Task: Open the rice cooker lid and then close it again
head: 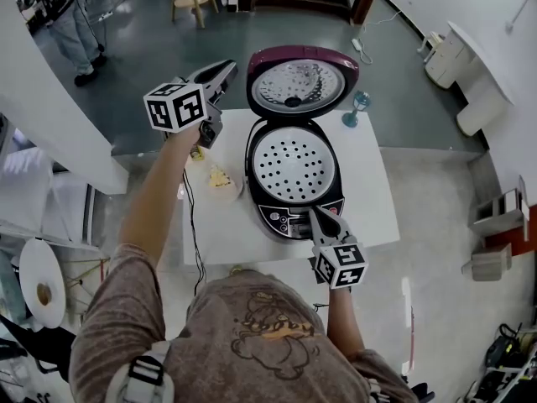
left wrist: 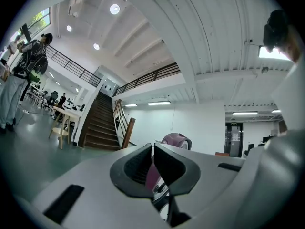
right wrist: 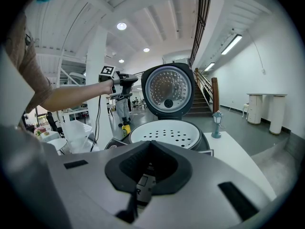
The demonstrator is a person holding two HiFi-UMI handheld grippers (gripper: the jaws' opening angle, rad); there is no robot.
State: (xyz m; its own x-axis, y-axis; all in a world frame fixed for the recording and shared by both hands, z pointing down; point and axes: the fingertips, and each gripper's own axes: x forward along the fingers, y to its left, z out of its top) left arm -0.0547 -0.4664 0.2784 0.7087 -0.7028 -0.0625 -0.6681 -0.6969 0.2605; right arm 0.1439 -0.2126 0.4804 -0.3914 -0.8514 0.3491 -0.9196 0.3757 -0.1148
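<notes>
My left gripper [head: 223, 74] is clenched on nothing just left of the upright lid [head: 302, 86] of the rice cooker [head: 289, 218], which stands mid-table [head: 377, 183], while my right gripper [head: 318, 215], also clenched empty, sits at its front panel.

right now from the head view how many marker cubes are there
2. One cube sits on the left tool, raised beside the open lid; the other cube sits on the right tool, low at the rice cooker's front. None looks hidden.

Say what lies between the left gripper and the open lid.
Nothing: the head view shows a bare gap between left gripper and lid, floor beneath.
</notes>
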